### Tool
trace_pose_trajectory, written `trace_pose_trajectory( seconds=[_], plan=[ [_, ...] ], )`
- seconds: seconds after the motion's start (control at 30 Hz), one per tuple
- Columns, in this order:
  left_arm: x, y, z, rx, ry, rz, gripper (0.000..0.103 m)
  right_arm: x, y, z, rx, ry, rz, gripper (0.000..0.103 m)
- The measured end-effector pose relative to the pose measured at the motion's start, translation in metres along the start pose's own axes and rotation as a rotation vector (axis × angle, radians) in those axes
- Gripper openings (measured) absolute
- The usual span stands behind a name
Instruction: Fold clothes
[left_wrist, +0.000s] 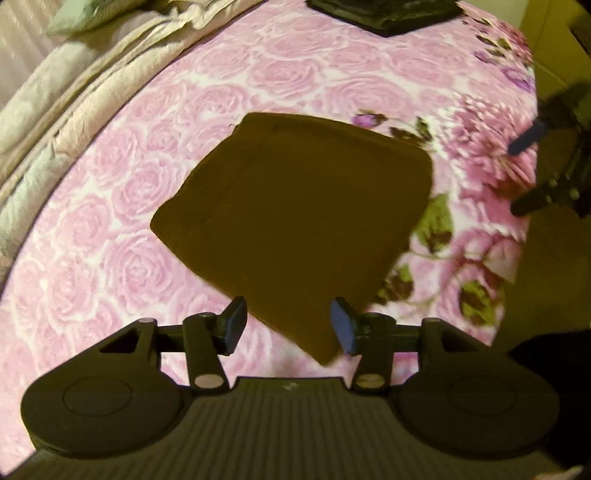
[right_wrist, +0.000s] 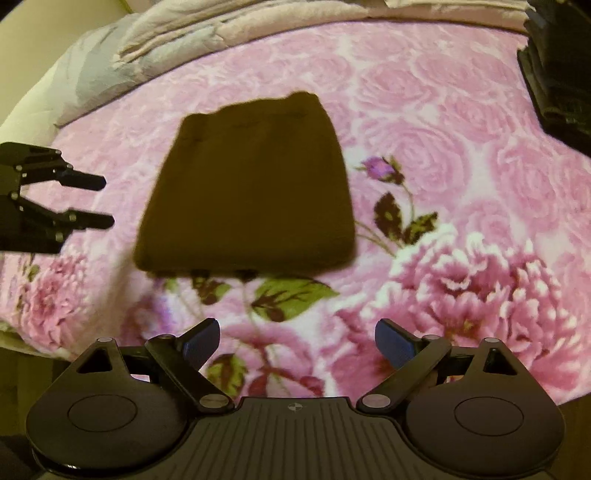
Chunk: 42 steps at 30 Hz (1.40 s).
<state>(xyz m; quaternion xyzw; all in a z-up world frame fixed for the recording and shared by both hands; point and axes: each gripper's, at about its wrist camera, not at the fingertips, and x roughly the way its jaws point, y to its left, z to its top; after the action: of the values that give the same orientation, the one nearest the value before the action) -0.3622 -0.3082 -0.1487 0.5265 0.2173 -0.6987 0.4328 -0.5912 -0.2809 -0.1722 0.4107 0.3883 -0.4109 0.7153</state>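
While both of my tongs hang above the bed, the folded brown garment (left_wrist: 295, 218) lies flat on the pink rose-patterned blanket (left_wrist: 110, 221), held by neither tool. Left tongs (left_wrist: 290, 325): spread fairly wide with nothing between the blue pads (left_wrist: 341, 325); the near corner of the garment sits just ahead of and below them, and the rest of the cloth stretches forward and away from the tips. Seen from the right wrist, the left tongs (right_wrist: 107, 201) stand just to the left of the garment, apart from it, the two dark fingers parted. Right tongs (right_wrist: 297, 345): spread wide and empty, poised over the large printed flowers and green leaves (right_wrist: 291, 295) at the near part of the blanket; the garment (right_wrist: 247, 188) lies ahead of them, near but not touching, its front folded edge facing the tips. From the left wrist, the right tongs (left_wrist: 517, 177) appear at the far right, beyond the garment's right edge, blurred but with the fingers parted. Ahead and to the left of both tools, a crumpled pale quilt (left_wrist: 55, 122) runs along the blanket's edge. A dark folded stack (left_wrist: 384, 14) rests on the blanket well beyond the garment, ahead of the left tongs and at the far right of the right tongs' view (right_wrist: 557, 81).
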Motion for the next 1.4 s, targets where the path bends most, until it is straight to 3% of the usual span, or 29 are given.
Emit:
trace_pose_trajectory(
  seconds=[0.2, 0.37, 0.63, 0.97, 1.1, 1.17, 1.3, 1.33, 1.37, 1.4],
  plan=[
    [-0.025, -0.017, -0.006, 0.042, -0.017, 0.031, 0.052, -0.017, 0.018, 0.007, -0.058, -0.018, 0.005, 0.094],
    [-0.028, -0.019, -0.008, 0.043, 0.026, 0.022, 0.053, -0.025, 0.031, 0.009, -0.078, -0.012, -0.003, 0.094],
    [-0.025, 0.004, -0.013, 0.011, 0.042, -0.051, 0.053, -0.014, 0.049, 0.014, 0.018, 0.022, -0.059, 0.094],
    [-0.003, 0.034, -0.036, 0.040, 0.015, -0.106, 0.054, 0.011, 0.072, 0.019, 0.143, 0.032, -0.117, 0.094],
    [0.000, 0.009, -0.047, 0.225, -0.090, -0.039, 0.056, 0.017, 0.067, 0.019, 0.204, -0.003, -0.164, 0.094],
    [0.003, -0.013, -0.051, 0.338, -0.141, -0.008, 0.058, 0.023, 0.070, 0.019, 0.066, -0.006, -0.228, 0.094],
    [0.028, -0.053, -0.054, 0.443, -0.155, 0.055, 0.059, 0.042, 0.088, 0.006, -0.506, -0.027, -0.320, 0.091],
    [0.036, -0.061, -0.054, 0.454, -0.150, 0.086, 0.059, 0.048, 0.088, 0.001, -0.647, -0.037, -0.317, 0.085],
    [0.044, -0.069, -0.054, 0.464, -0.143, 0.120, 0.059, 0.055, 0.086, -0.004, -0.764, -0.042, -0.306, 0.073],
    [0.052, -0.076, -0.054, 0.467, -0.134, 0.155, 0.059, 0.064, 0.081, -0.009, -0.861, -0.048, -0.303, 0.071]
  ],
)
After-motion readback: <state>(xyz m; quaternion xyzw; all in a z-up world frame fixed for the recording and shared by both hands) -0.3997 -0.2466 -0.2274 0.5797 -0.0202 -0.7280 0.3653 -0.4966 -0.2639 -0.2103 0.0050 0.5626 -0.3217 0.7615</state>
